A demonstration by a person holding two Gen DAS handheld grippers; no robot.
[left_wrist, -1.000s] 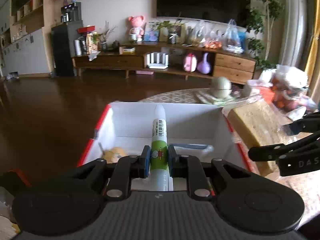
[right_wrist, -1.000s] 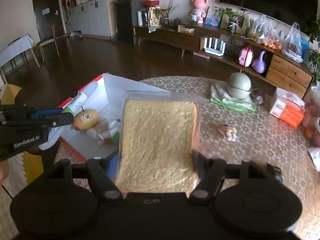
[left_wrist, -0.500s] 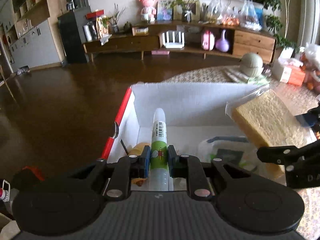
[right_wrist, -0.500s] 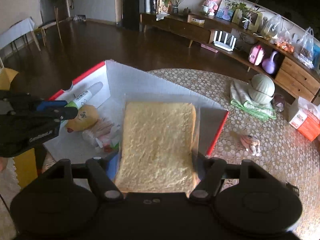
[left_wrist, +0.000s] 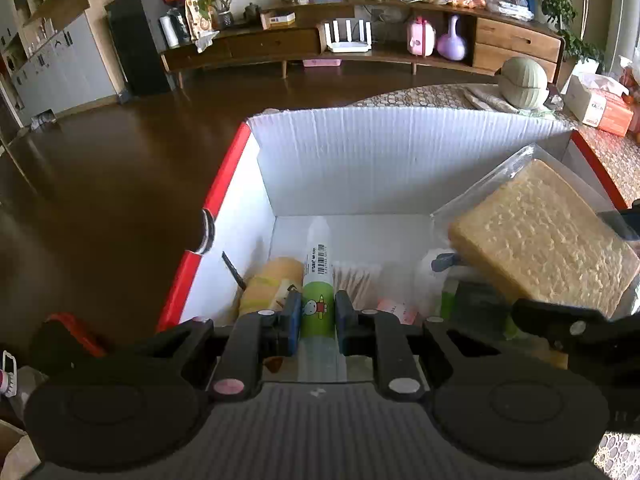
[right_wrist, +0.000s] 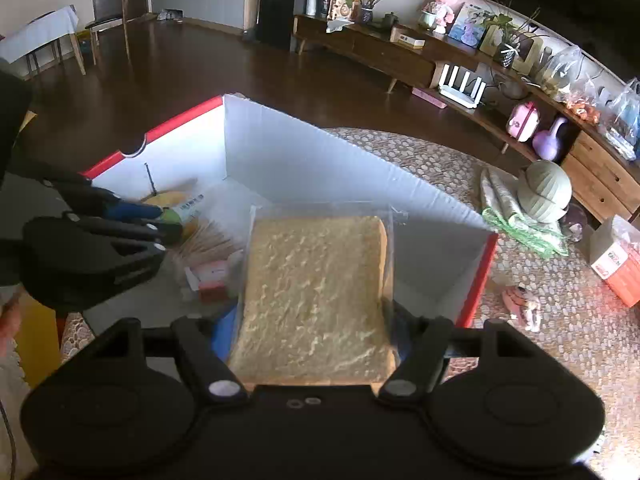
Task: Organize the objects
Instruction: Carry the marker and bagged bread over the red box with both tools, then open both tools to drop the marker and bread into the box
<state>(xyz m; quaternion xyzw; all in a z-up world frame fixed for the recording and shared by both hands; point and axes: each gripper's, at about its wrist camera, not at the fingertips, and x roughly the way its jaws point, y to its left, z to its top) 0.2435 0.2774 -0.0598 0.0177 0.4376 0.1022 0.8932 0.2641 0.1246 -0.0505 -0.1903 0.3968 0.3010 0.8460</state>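
Note:
A white cardboard box (left_wrist: 392, 164) with red outer walls stands on the patterned table. My left gripper (left_wrist: 316, 314) is shut on a green and white glue stick (left_wrist: 318, 280), held low inside the box over a yellow toy (left_wrist: 272, 284) and a pack of cotton swabs (left_wrist: 356, 276). My right gripper (right_wrist: 316, 340) is shut on a bagged slice of bread (right_wrist: 316, 296), which hangs over the right half of the box (right_wrist: 304, 160). The bread (left_wrist: 540, 240) also shows at the right of the left wrist view. The left gripper (right_wrist: 148, 224) appears at the box's left side.
On the table right of the box lie a green melon-shaped container (right_wrist: 546, 190) on a folded cloth, an orange tissue box (right_wrist: 616, 264) and a small toy (right_wrist: 520, 304). A long wooden sideboard (left_wrist: 360, 44) stands across the dark wood floor.
Both grippers have moved forward and down into the box with their objects. The glue stick now sits near the box floor and the bread hangs lower over the right side.

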